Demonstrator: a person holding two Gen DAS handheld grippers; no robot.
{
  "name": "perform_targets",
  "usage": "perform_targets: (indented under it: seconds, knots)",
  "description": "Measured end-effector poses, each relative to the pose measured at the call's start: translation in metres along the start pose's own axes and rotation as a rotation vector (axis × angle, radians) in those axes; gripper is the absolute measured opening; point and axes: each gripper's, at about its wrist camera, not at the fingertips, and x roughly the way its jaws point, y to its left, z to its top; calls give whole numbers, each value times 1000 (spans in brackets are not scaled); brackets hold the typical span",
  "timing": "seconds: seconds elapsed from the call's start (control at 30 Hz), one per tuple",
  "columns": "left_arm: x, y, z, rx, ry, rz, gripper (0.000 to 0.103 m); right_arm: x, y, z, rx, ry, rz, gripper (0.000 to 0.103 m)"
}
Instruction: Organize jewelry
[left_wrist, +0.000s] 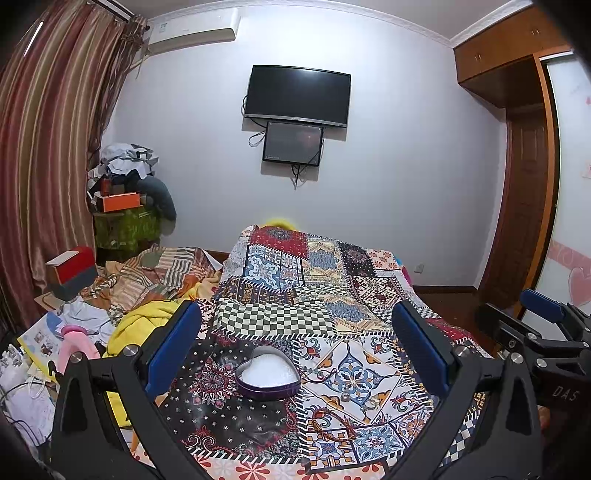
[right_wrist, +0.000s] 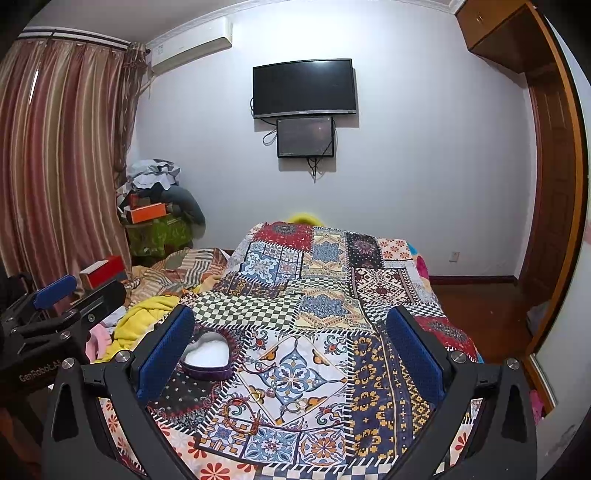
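A heart-shaped purple tin (left_wrist: 267, 373) with a white lining lies open on the patchwork bedspread (left_wrist: 280, 266). Just right of it lie small pieces of jewelry: rings (left_wrist: 373, 402), a pendant (left_wrist: 345, 395) and a beaded bracelet (left_wrist: 332, 432). My left gripper (left_wrist: 299, 350) hangs open above the tin, holding nothing. In the right wrist view the tin (right_wrist: 207, 356) sits at the left finger. The rings (right_wrist: 293, 406) and bracelet (right_wrist: 240, 424) lie between the fingers of my open, empty right gripper (right_wrist: 291, 354). The two grippers are side by side.
Left of the bedspread lie a yellow blanket (left_wrist: 147, 325), striped bedding, papers and a red box (left_wrist: 72, 266). A pile of clothes with an orange box (left_wrist: 122, 201) stands in the corner by the curtain. A wooden door and floor (right_wrist: 487, 314) are at the right.
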Motion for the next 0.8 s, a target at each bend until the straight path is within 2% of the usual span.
perform_targets:
  seconds: [0.37, 0.8]
  knots:
    - [20, 4, -2, -13, 56, 18, 103, 14, -4, -6, 0, 49, -14, 103]
    - [81, 1, -31, 16, 231, 36, 103, 61, -31, -36, 5, 211, -59, 103]
